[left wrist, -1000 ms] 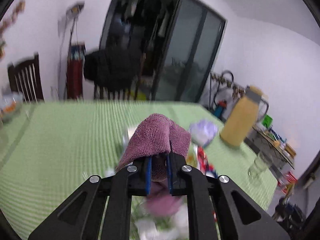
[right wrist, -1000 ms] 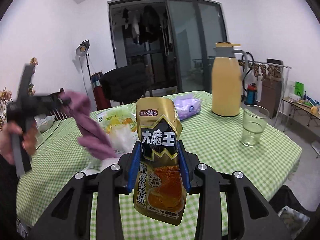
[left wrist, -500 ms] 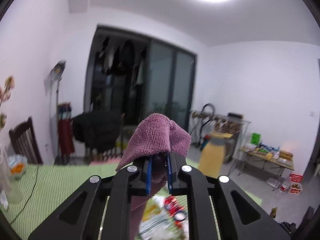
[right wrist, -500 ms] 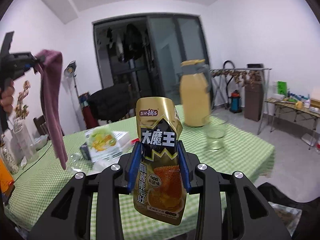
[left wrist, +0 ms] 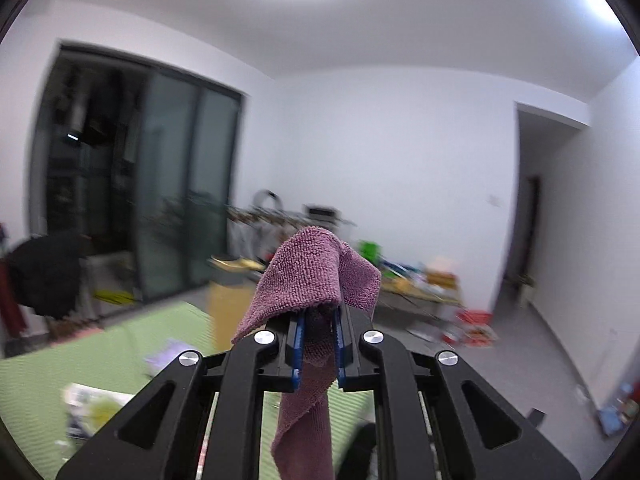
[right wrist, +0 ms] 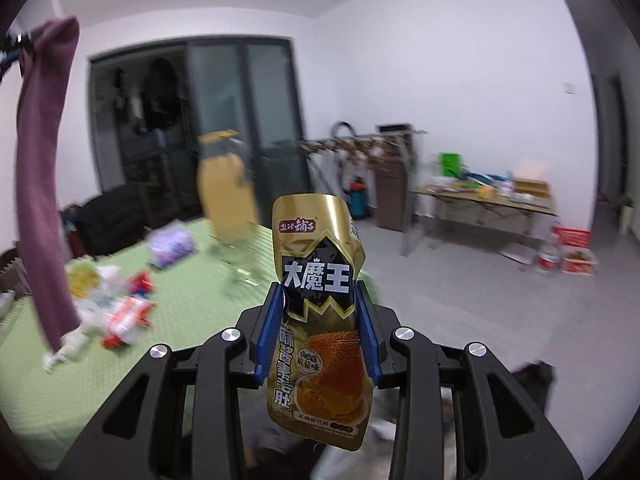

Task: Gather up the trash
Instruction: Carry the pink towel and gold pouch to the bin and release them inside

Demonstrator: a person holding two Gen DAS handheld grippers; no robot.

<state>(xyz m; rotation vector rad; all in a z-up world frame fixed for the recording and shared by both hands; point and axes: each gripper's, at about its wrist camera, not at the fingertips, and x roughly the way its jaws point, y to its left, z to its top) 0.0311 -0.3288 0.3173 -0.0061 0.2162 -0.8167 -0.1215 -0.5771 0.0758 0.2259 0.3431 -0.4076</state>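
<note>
Right gripper (right wrist: pixel 316 328) is clenching gold snack packet (right wrist: pixel 320 312), left gripper (left wrist: pixel 316 344) is pinching purple cloth (left wrist: pixel 316 280); wrappers (right wrist: pixel 124 316) are lying uncollected beside the yellow flask (right wrist: pixel 228 188).

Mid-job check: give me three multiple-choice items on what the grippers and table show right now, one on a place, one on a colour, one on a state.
1. Where does the yellow thermos jug stand?
A. on the green-checked table
B. on the grey floor
C. on the far side table

2. What colour is the cloth in the left gripper?
A. white
B. mauve purple
C. green

3. What state is the right gripper in?
A. open and empty
B. shut on a glass
C. shut on the gold snack packet

Answers:
1. A: the jug's base sits on the green-checked table, behind the wrappers.
2. B: the towelling draped over the jaws is mauve purple in both views.
3. C: both blue pads press the sides of the gold snack packet, which stands upright between them.
</note>
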